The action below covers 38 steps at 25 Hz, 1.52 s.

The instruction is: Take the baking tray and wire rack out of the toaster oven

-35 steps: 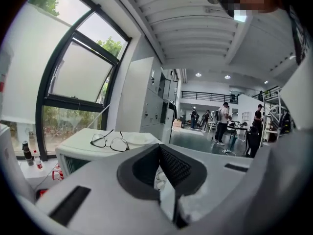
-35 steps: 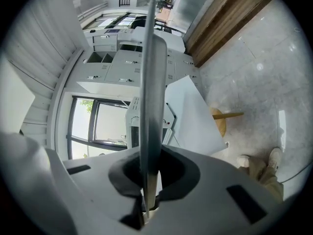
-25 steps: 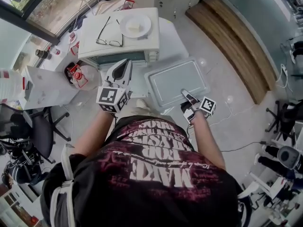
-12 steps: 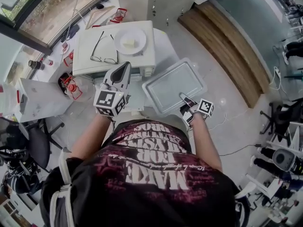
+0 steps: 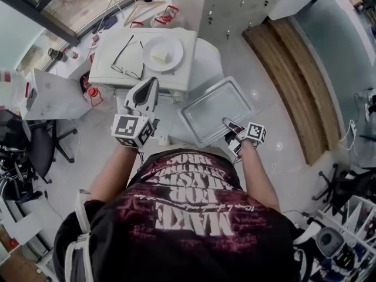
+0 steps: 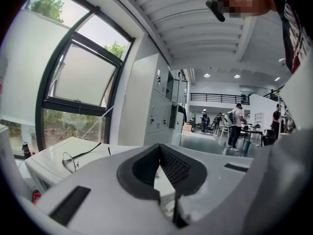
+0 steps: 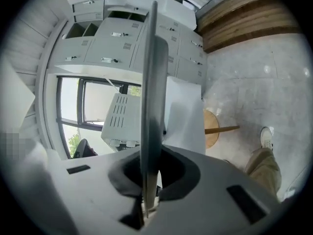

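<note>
Firmly, right tool (image 5: pixel 228 124) grips edge of baking tray (image 5: pixel 215 108).

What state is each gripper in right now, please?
Left gripper: fingers closed, nothing between them.
Right gripper: closed on the rim of the baking tray.

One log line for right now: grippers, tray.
right gripper: shut on baking tray edge | left gripper: shut, empty | baking tray: outside toaster oven
</note>
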Each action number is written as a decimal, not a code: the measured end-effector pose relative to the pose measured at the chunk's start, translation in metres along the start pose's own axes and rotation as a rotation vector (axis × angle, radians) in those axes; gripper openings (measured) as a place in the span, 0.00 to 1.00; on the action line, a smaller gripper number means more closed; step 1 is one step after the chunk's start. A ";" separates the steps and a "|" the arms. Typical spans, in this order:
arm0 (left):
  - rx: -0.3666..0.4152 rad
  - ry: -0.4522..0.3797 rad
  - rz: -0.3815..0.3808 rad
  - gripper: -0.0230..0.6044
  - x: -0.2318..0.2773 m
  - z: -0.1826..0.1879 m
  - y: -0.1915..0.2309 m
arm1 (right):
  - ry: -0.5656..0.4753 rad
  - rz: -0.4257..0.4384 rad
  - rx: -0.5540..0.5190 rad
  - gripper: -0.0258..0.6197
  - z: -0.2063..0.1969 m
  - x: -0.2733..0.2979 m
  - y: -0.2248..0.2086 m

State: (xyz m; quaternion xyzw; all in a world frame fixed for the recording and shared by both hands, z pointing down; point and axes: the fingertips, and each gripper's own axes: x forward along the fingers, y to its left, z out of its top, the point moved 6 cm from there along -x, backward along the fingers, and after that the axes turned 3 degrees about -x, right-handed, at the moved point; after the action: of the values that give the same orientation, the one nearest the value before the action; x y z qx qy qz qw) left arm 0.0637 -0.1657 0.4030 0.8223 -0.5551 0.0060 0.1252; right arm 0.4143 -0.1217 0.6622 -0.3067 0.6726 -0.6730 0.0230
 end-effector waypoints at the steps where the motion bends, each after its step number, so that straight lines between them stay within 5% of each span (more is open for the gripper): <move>1: -0.005 -0.004 0.032 0.05 0.002 -0.002 -0.004 | 0.035 0.002 -0.015 0.07 0.012 0.001 -0.003; 8: -0.037 -0.042 0.248 0.05 -0.003 -0.014 -0.031 | 0.271 -0.012 -0.119 0.07 0.077 0.021 -0.023; 21: -0.091 -0.059 0.579 0.05 -0.059 -0.043 -0.040 | 0.569 -0.028 -0.236 0.08 0.134 0.096 -0.039; 29: -0.115 -0.051 0.652 0.05 -0.066 -0.051 -0.046 | 0.667 -0.052 -0.257 0.07 0.146 0.133 -0.041; 38: -0.139 0.013 0.641 0.05 -0.063 -0.066 -0.061 | 0.715 -0.152 -0.323 0.10 0.158 0.149 -0.043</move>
State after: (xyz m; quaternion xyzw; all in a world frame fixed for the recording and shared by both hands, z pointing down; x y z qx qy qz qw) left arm 0.1038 -0.0729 0.4452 0.5950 -0.7841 0.0124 0.1761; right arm 0.3801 -0.3244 0.7438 -0.1015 0.7108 -0.6228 -0.3108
